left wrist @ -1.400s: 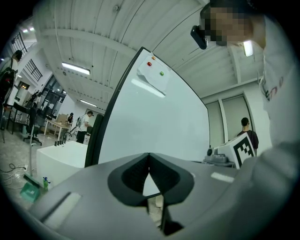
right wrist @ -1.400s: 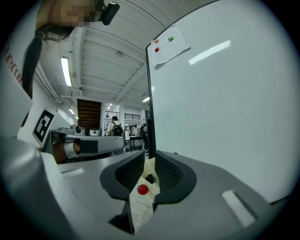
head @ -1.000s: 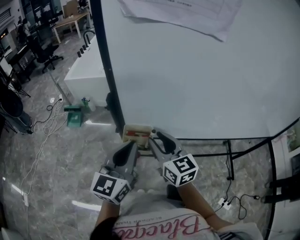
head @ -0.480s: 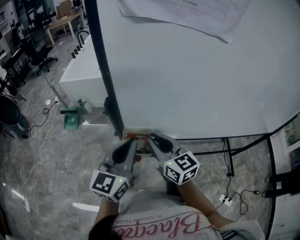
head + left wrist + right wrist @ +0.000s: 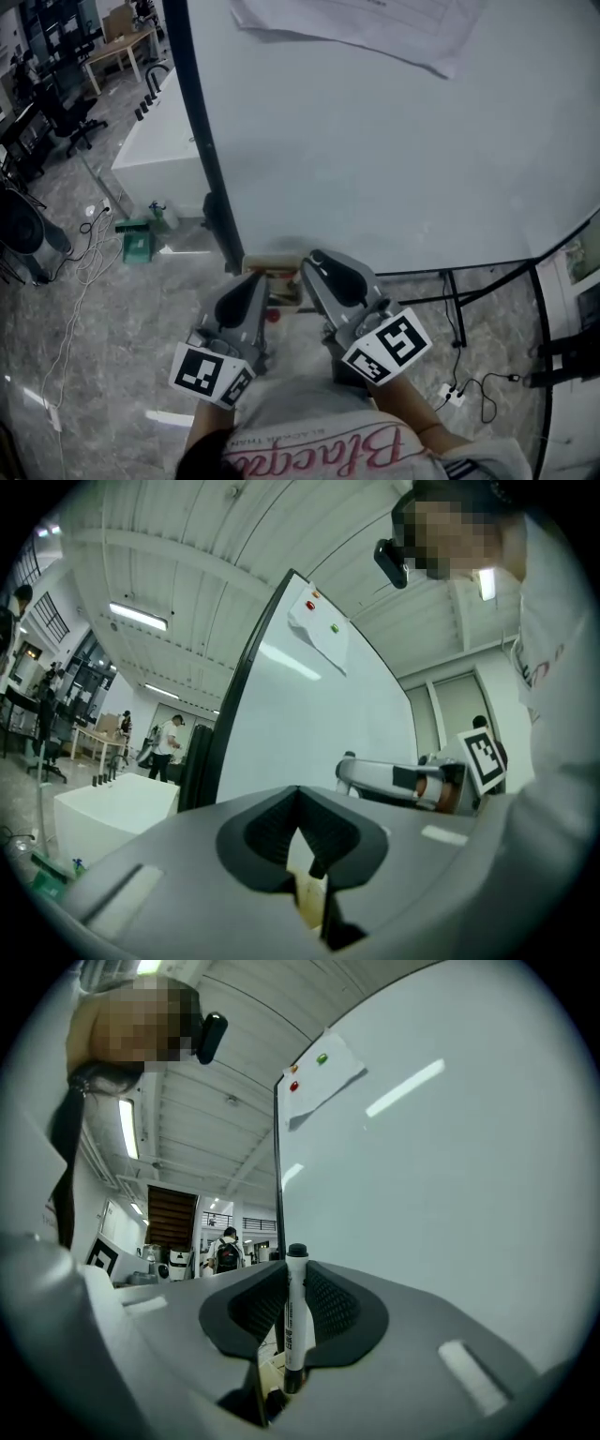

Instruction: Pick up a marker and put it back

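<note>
At the whiteboard's [image 5: 375, 141] lower edge, near the small tray [image 5: 281, 278]: my right gripper [image 5: 292, 1279] is clamped on the marker [image 5: 294, 1326], its white barrel upright between the pads and one dark end topmost. My left gripper [image 5: 300, 803] is just beside it, jaws closed together with nothing between them.

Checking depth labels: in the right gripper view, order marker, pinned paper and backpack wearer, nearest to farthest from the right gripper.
1. marker, clamped in the right gripper, centre.
2. pinned paper, high on the whiteboard, above.
3. backpack wearer, far background, lower left.
</note>
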A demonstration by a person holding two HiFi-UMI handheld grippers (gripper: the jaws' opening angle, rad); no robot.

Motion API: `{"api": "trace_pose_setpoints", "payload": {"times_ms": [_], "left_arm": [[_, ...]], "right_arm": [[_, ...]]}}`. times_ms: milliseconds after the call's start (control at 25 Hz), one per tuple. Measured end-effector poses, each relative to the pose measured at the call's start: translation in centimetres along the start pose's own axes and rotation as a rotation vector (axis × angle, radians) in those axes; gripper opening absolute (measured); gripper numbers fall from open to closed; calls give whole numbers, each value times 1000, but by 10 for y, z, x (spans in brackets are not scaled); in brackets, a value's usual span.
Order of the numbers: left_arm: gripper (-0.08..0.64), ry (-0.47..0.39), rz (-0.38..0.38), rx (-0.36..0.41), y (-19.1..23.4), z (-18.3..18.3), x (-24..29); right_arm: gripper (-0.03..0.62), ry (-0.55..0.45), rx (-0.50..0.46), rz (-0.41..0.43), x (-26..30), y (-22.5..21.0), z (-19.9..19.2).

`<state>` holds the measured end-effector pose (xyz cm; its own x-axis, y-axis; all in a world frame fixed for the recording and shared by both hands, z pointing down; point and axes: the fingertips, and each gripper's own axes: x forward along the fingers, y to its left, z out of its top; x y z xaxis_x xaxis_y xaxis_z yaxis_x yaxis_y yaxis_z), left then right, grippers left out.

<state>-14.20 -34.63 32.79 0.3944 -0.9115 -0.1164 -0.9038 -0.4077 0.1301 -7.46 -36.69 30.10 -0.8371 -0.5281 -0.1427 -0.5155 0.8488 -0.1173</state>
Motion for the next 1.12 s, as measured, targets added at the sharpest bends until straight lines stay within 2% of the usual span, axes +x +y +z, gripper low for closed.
{"api": "trace_pose_setpoints", "payload": {"times_ms": [120,240,480,800,960,1120], "left_arm": [[-2,-30,19,-20,6,5,0],[-2,-42,4,-53,8,4,2],[-2,-25,-1,-43,8,-3,5],[0,-30,20,-36,15,-2,4],[-2,-27,27,-37,17,-6,2],[0,-24,29,-44,17,-9,0]], "right_arm": [[63,-24,-18,6,-1,3,11],[63,-18,-41,0,0,3,10],[63,6,-40,5,3,0,1],[63,90,11,-6,13,-8,-46],[64,137,70,-18,16,-10,-75],[64,183,181,-47,16,-17,-100]]}}
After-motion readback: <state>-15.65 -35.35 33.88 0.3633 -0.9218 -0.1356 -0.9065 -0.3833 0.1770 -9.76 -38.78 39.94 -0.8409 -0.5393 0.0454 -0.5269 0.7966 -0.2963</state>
